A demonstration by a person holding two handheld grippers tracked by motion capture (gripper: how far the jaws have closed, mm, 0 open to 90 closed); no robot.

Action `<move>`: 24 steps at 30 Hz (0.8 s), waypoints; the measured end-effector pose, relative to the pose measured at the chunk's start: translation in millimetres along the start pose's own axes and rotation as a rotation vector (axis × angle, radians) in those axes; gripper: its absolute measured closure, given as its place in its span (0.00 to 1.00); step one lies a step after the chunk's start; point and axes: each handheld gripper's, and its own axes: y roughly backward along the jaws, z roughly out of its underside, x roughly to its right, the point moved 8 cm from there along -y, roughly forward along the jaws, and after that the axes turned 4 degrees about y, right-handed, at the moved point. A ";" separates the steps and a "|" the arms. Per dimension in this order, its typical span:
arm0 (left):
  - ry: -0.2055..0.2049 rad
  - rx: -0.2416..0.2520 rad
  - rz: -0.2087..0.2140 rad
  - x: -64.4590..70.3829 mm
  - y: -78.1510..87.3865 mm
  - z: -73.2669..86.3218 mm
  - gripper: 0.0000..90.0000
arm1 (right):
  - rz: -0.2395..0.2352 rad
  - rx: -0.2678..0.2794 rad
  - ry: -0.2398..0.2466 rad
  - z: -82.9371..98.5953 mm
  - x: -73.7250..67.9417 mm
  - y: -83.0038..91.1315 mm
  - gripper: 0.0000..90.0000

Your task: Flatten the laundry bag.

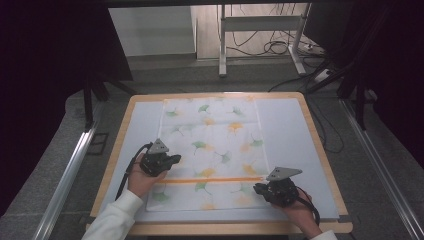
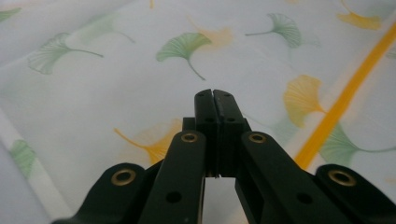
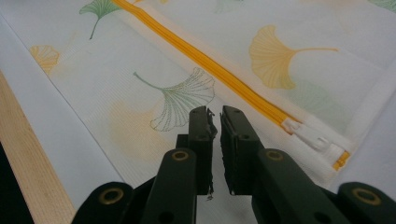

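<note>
A white fabric cover (image 1: 215, 145) printed with green and orange ginkgo leaves lies flat on the table. An orange zipper (image 1: 210, 180) runs across it near its front edge. My left gripper (image 1: 175, 159) rests over the cover's left side, its jaws pressed together with nothing between them (image 2: 215, 94). My right gripper (image 1: 257, 188) sits at the cover's front right corner, just in front of the zipper (image 3: 210, 65). Its jaws (image 3: 216, 114) stand a narrow gap apart and hold nothing. The white zipper pull (image 3: 310, 136) lies at the zipper's end, just right of the jaws.
The cover lies on a white mat (image 1: 285, 130) over a wooden-edged table (image 1: 320, 150). The table's front edge (image 3: 28, 163) is close to the right gripper. Beyond the table are a metal stand (image 1: 222, 45) and floor cables (image 1: 280, 47).
</note>
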 end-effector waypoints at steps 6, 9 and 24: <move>0.015 0.019 0.016 13.8 8.4 4.8 0.99 | -0.006 0.013 -0.019 -2.0 4.7 0.9 0.91; 0.021 0.034 0.036 20.4 13.2 5.5 0.99 | -0.007 0.024 -0.029 -4.5 7.6 1.0 0.91; 0.028 0.075 0.032 36.4 20.5 3.1 0.86 | 0.011 0.041 -0.062 1.0 13.5 11.5 0.91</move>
